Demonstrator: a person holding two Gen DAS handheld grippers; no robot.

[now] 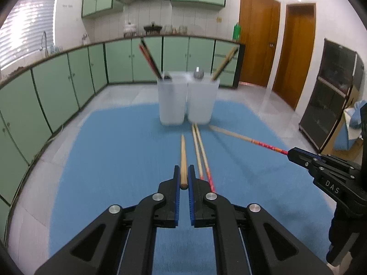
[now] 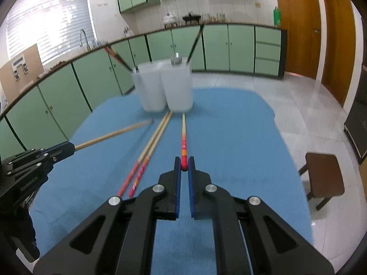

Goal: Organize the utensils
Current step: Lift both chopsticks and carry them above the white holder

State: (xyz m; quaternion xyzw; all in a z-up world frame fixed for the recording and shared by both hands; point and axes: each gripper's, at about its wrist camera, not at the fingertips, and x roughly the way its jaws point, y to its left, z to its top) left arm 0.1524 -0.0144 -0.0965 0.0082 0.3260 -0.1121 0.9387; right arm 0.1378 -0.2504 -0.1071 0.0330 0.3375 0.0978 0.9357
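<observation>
Chopsticks of pale wood are the task items. One plain wooden chopstick (image 1: 183, 160) is clamped at its thick end between the blue-padded fingers of the left gripper (image 1: 183, 178), jaws closed down to the stick's width; the shaft points forward toward the containers. One wooden chopstick with a red and orange patterned end (image 2: 183, 137) is clamped the same way in the right gripper (image 2: 184, 163), held by its decorated end with the bare tip forward, near the base of the right-hand container.

Both held sticks sit low over the blue cloth mat (image 1: 114, 160) that covers the worktop; contact between their tips and the mat cannot be confirmed.

Between the two grippers, a pair of wooden chopsticks with red patterned ends (image 1: 201, 155) lies flat on the mat, the two sticks side by side and touching or nearly so, bare tips reaching close to the containers.

Beyond them, two translucent white plastic containers (image 1: 187, 100) stand upright and just beside each other near the far edge of the mat. The left container holds dark chopsticks with red markings (image 1: 150, 59) leaning left. The right container holds a metal utensil handle (image 1: 198, 73) and a leaning stick (image 1: 226, 62).

Behind the worktop run green kitchen cabinets (image 1: 57, 87) and brown wooden doors (image 1: 259, 41)
</observation>
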